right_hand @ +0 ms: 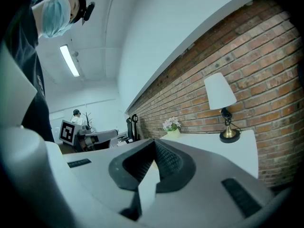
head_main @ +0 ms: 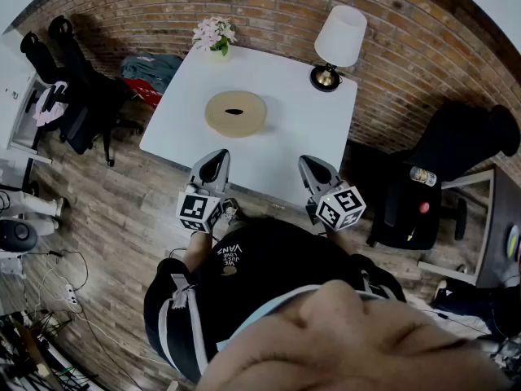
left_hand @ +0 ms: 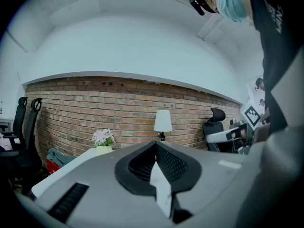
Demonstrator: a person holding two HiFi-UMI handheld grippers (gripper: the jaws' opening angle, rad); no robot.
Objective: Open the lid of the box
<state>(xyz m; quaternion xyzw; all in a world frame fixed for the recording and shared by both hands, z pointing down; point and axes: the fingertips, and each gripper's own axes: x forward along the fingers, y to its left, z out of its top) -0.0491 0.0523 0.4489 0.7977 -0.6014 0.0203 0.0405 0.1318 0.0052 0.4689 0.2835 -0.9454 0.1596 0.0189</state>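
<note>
A round tan box (head_main: 236, 113) with a flat lid and a dark oval slot in its middle lies on the white table (head_main: 293, 137), lid down. My left gripper (head_main: 217, 158) is over the table's near edge, short of the box, its jaws shut on nothing. My right gripper (head_main: 308, 164) is level with it further right, also shut and empty. In the left gripper view the left gripper (left_hand: 155, 146) has its pads pressed together. The right gripper (right_hand: 153, 144) looks the same in its own view. The gripper bodies hide the box in both gripper views.
A pot of pink flowers (head_main: 214, 35) stands at the table's far left corner and a white-shaded lamp (head_main: 338, 43) at its far right. Black office chairs (head_main: 69, 96) stand to the left, another chair (head_main: 456, 161) to the right. Brick wall behind; cables (head_main: 49, 300) on the floor.
</note>
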